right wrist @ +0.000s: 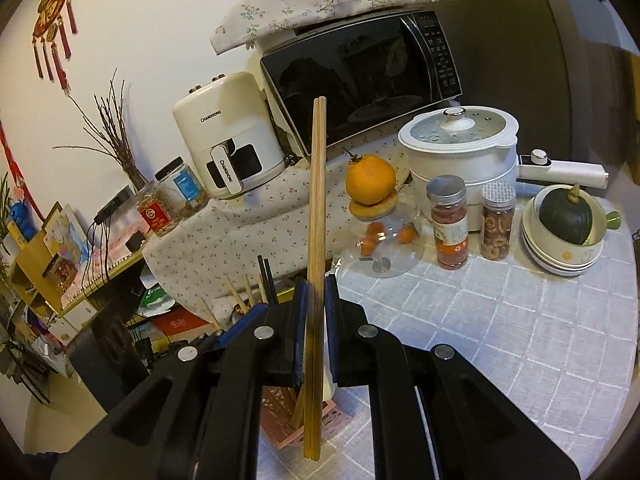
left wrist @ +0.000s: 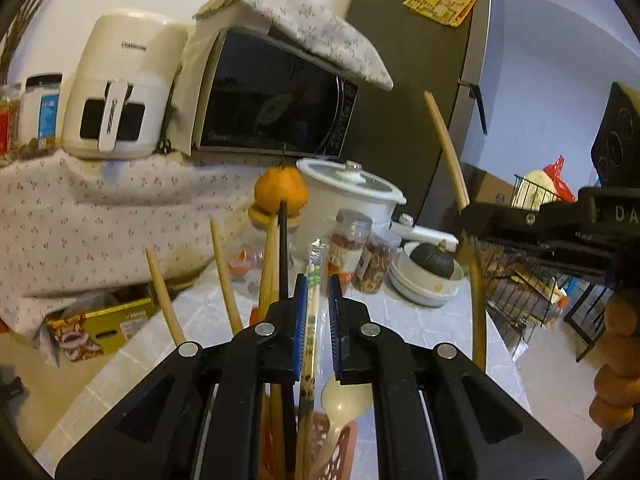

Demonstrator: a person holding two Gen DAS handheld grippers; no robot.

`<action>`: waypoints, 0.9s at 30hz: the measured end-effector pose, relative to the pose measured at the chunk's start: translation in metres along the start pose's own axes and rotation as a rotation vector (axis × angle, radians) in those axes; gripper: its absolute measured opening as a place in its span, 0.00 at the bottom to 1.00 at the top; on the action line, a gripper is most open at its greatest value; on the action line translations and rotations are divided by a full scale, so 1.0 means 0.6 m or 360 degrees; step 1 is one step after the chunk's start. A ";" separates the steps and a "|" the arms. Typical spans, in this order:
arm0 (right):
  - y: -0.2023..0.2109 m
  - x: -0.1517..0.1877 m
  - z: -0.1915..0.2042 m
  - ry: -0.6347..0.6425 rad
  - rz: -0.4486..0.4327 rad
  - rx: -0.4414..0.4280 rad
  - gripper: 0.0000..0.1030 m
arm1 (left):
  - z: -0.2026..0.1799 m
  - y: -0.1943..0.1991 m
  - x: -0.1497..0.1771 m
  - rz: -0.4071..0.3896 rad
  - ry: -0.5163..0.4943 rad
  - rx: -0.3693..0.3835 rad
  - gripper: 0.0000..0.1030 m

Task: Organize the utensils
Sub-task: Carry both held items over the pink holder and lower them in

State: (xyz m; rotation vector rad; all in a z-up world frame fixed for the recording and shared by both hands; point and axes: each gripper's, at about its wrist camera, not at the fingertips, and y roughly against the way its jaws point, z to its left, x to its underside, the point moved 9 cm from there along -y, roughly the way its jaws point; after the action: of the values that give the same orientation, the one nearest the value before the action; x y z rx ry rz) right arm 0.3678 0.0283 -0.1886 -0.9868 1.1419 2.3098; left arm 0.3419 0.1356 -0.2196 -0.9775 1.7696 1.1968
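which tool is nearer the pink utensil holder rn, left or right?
Left. The left tool sits directly over the pink utensil holder, lowering wrapped chopsticks into it. The right tool, gripping wooden chopsticks, hangs beside and above it.

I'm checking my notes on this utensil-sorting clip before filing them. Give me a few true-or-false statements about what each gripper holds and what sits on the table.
1. The right gripper is shut on a pair of wooden chopsticks. True.
2. The left gripper holds a metal fork. False: it grips wrapped chopsticks.
3. A dark green squash sits in the stacked bowls. True.
4. The orange holder below the left gripper is empty. False: a pale spoon and chopsticks stand in it.
5. The microwave door hangs open. False: it is closed.
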 end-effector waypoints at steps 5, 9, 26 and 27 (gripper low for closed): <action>-0.016 0.013 0.006 -0.0010 0.0029 -0.0029 0.09 | 0.020 0.020 0.001 0.0050 0.0064 -0.0008 0.10; -0.040 0.024 0.029 -0.0024 0.0018 -0.0077 0.09 | 0.041 0.055 -0.019 0.0050 0.0174 0.0010 0.10; -0.129 0.168 0.027 0.0037 -0.0259 0.0220 0.09 | 0.112 0.155 0.005 0.0112 0.0358 -0.0019 0.13; -0.125 0.169 0.025 0.0052 -0.0285 0.0225 0.09 | 0.113 0.156 0.007 0.0113 0.0359 -0.0021 0.13</action>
State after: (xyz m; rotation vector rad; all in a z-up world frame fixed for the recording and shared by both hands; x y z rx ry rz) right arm 0.3371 0.0882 -0.2967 -1.0321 1.1614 2.0514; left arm 0.2683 0.2241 -0.2078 -1.1013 1.9887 1.1806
